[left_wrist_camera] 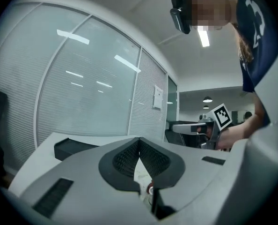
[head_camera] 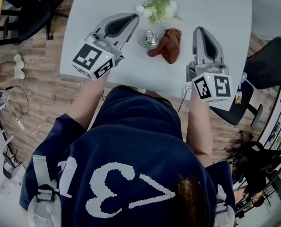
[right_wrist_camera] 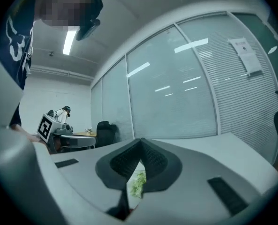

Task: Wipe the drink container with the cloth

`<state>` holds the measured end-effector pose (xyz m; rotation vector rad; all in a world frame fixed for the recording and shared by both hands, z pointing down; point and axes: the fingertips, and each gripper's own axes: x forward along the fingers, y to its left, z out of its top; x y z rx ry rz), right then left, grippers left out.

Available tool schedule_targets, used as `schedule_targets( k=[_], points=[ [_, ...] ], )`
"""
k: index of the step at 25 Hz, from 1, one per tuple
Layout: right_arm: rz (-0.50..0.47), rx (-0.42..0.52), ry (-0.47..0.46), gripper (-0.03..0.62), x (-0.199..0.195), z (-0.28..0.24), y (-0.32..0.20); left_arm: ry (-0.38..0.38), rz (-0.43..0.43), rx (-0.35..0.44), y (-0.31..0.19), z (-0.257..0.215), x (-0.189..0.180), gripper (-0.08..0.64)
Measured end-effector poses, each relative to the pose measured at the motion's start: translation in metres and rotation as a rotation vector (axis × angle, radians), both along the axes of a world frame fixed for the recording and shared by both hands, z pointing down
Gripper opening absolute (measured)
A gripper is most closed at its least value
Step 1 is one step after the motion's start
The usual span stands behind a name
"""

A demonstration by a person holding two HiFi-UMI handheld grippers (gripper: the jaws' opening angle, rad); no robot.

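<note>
1. Though held over the near edge of the white table (head_camera: 211, 4), left gripper (head_camera: 130, 19) pressed closed, gripping nothing.
2. Just right of it: metal drink container (head_camera: 151, 39) upright on the table, crumpled brown cloth (head_camera: 168, 44) just beside.
3. Far right: right gripper (head_camera: 200, 31), jaws together, empty.

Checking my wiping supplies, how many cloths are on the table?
1: a crumpled reddish-brown cloth on the white table, just right of the small shiny metal drink container. Others may lie beyond the frame.
</note>
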<state>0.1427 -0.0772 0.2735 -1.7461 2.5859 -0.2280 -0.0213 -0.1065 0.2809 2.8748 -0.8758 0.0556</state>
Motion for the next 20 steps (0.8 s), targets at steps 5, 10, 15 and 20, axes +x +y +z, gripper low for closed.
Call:
schedule_targets(
  k=[5, 10, 15, 20],
  points=[
    [0.055, 0.092, 0.022, 0.025, 0.008, -0.04, 0.006, 0.032, -0.086, 0.082, -0.002, -0.032, -0.012, 0.017],
    [0.09, 0.151, 0.024, 0.025, 0.013, -0.071, 0.011, 0.063, -0.145, 0.126, -0.003, -0.056, -0.019, 0.017],
    [0.122, 0.194, 0.026, 0.025, 0.018, -0.091, 0.015, 0.051, -0.161, 0.161, 0.0, -0.07, -0.021, 0.017],
    [0.144, 0.222, 0.035, 0.025, 0.02, -0.104, 0.017, 0.044, -0.189, 0.171, 0.003, -0.077, -0.026, 0.017]
  ],
)
